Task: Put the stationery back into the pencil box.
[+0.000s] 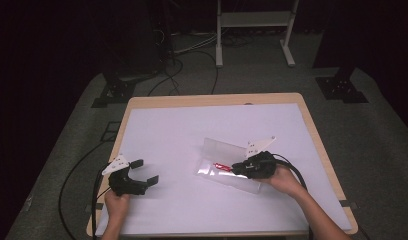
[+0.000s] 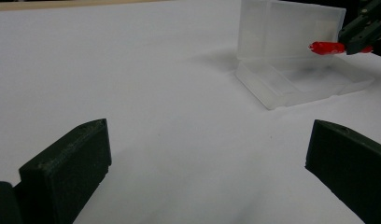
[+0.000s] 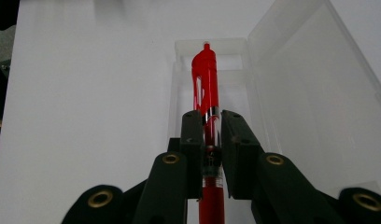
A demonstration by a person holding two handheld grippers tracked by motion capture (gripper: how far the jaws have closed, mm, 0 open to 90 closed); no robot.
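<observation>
A red pen [image 3: 205, 81] is clamped between the jaws of my right gripper [image 3: 211, 121], which holds it lengthwise just above the tray of a clear plastic case [image 3: 226, 70]. The case's lid [image 3: 314, 93] stands open beside it. In the high view the right gripper [image 1: 238, 167] hovers over the case [image 1: 219, 167] at the table's centre right, the pen [image 1: 221, 165] pointing left. My left gripper [image 1: 144, 171] rests open near the front left, nothing between its jaws. From the left gripper view the case [image 2: 296, 79] and pen tip [image 2: 326, 47] show at the upper right.
The white table top [image 1: 192, 135] has a wooden rim. Cables trail from both grippers off the front edge. Beyond the table, grey floor holds stand bases [image 1: 342, 87] and a white frame [image 1: 254, 30].
</observation>
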